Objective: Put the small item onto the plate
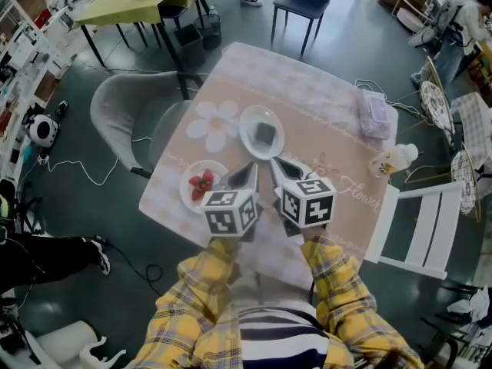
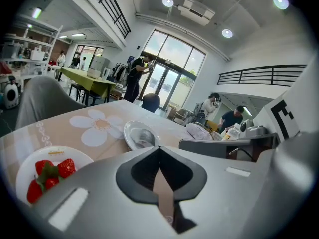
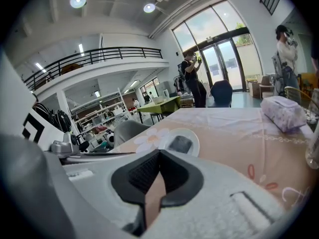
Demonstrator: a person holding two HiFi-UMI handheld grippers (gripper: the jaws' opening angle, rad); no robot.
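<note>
A white plate point(image 1: 247, 121) lies at the middle of the table, and a small dark item point(image 1: 265, 134) lies in it. My left gripper point(image 1: 251, 169) and right gripper point(image 1: 275, 163) hover side by side just near of that plate, both pointing at it. Each has its jaws shut with nothing between them. In the left gripper view the plate point(image 2: 130, 131) lies just past the closed left gripper point(image 2: 159, 147). The right gripper view shows the plate point(image 3: 195, 139) and the dark item point(image 3: 179, 144) beyond the closed right gripper point(image 3: 159, 151).
A second white plate point(image 1: 188, 177) with strawberries point(image 1: 201, 182) sits at the near left of the table. At the right edge lie a tissue pack point(image 1: 374, 115) and a bottle point(image 1: 392, 160). A grey chair point(image 1: 123, 118) stands left, a white chair point(image 1: 423, 221) right.
</note>
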